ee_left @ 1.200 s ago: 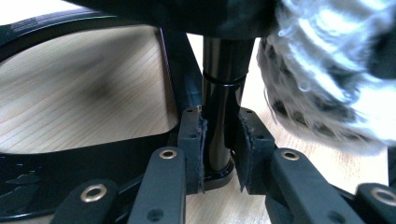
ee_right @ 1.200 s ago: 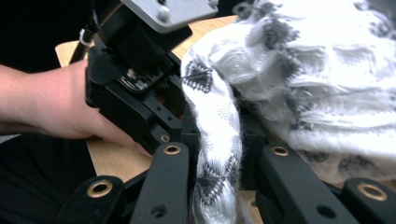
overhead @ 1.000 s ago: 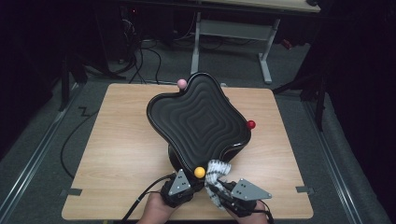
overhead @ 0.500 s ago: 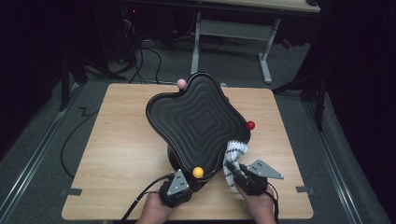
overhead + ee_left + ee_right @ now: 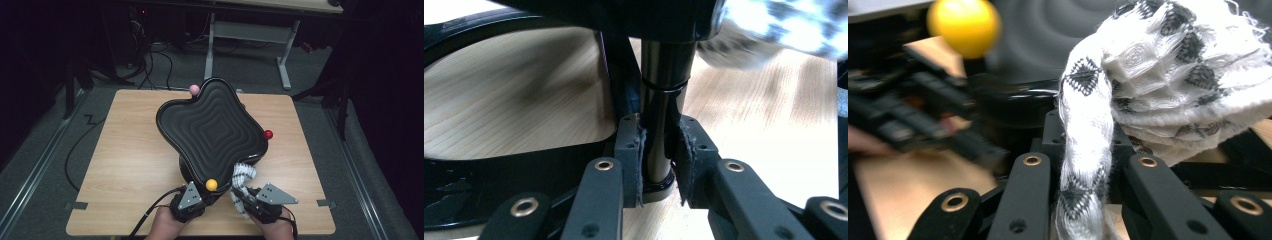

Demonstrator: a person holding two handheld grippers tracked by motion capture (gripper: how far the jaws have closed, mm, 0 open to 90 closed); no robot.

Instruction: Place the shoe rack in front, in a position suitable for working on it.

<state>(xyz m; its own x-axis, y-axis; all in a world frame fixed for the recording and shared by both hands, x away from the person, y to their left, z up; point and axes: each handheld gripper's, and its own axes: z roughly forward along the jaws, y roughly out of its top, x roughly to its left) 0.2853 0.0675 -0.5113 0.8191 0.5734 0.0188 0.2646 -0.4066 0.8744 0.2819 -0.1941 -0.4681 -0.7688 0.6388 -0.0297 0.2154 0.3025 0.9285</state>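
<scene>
Right gripper view: cloth (image 5: 1168,85) pinched in right gripper (image 5: 1085,150), bunched just below the black tray (image 5: 212,130) rim; left gripper (image 5: 659,160) clamped on upright stand post (image 5: 664,100).

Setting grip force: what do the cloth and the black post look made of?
Cloth: woven cotton-like textile, white with black diamonds, waffle weave, frayed threads at the edge. Post: glossy black, likely lacquered metal or hard plastic; it mirrors the light.
</scene>
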